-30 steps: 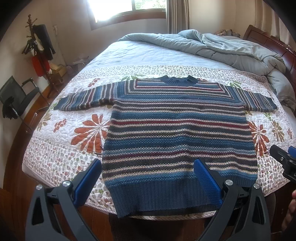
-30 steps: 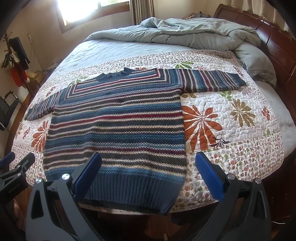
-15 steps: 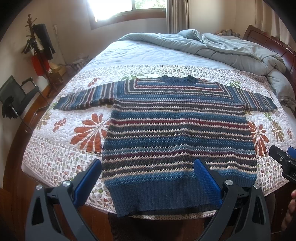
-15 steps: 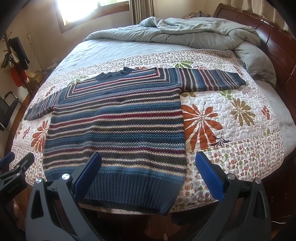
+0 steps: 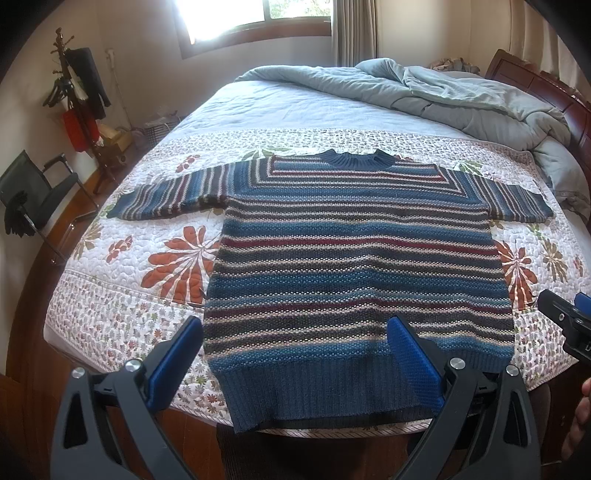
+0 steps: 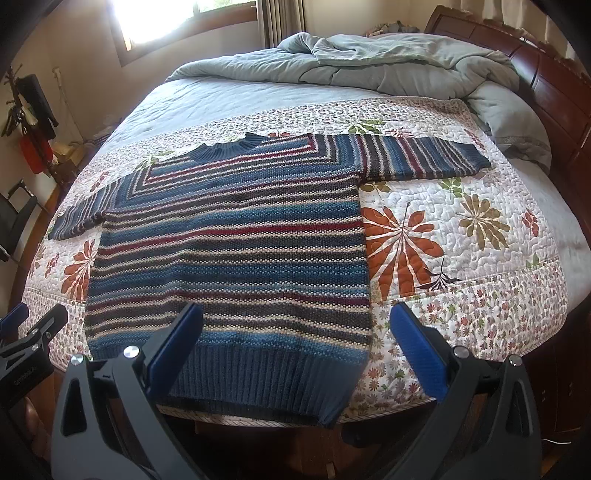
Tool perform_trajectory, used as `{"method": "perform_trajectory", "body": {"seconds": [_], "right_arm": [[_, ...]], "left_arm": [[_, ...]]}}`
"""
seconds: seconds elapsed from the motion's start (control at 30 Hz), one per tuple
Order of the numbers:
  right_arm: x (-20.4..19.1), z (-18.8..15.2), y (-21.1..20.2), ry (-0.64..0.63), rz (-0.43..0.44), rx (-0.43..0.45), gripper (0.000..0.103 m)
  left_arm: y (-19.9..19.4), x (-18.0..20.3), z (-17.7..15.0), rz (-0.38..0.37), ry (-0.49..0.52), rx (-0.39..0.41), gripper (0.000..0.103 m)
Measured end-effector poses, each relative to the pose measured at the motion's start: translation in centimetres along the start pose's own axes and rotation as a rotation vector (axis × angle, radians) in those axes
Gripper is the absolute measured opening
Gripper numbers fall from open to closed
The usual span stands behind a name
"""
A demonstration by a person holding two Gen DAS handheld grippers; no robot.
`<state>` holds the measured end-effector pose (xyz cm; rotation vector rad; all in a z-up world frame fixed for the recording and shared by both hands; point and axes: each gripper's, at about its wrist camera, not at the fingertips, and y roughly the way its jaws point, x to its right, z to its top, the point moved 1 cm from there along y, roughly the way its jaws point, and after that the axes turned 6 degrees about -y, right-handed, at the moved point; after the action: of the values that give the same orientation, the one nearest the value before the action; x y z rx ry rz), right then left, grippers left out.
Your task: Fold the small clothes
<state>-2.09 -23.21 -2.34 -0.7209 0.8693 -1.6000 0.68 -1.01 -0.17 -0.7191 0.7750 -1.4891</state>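
Item: blue, red and cream striped knitted sweater (image 5: 354, 266), flat on floral quilted bedspread (image 5: 122, 295), sleeves out. My left gripper (image 5: 295, 354) and right gripper (image 6: 295, 343): spread wide, empty, above its hem.

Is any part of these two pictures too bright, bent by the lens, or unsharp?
Left wrist view: the window is blown out to white, the bed edge curves from fisheye distortion, and the sweater is sharp. Right wrist view: the same window glare at top left, dark corners, and the sweater's knit stays clear.
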Motion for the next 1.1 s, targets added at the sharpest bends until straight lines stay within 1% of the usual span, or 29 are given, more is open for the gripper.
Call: {"method": "perform_trajectory", "body": {"seconds": [0.53, 0.6, 0.7, 0.83, 0.9, 1.0, 1.1], "right_arm": [[0.1, -0.3, 0.5, 0.001, 0.0, -0.007, 0.101], [0.2, -0.2, 0.6, -0.004, 0.002, -0.006, 0.101], [1.3, 0.2, 1.3, -0.008, -0.004, -0.009, 0.101], [4.8, 1.9, 3.3, 0.01, -0.03, -0.045, 0.101], [7.2, 3.0, 4.6, 0.013, -0.068, -0.065, 0.101], [12.1, 5.4, 7.5, 0.03, -0.137, -0.107, 0.101], [17.3, 7.7, 10.5, 0.072, -0.163, -0.144, 0.101]], "left_arm": [[0.2, 0.0, -0.1, 0.0, 0.001, -0.004, 0.099], [0.6, 0.0, -0.1, 0.003, 0.002, -0.009, 0.099], [1.8, 0.3, 0.4, 0.01, 0.0, -0.028, 0.099], [4.5, 2.0, 2.4, 0.011, 0.004, -0.055, 0.099], [5.8, 3.4, 3.9, 0.007, 0.008, -0.064, 0.099], [8.8, 7.0, 7.0, -0.01, 0.012, -0.087, 0.1], [12.1, 11.8, 9.9, -0.029, 0.033, -0.098, 0.1]]}}
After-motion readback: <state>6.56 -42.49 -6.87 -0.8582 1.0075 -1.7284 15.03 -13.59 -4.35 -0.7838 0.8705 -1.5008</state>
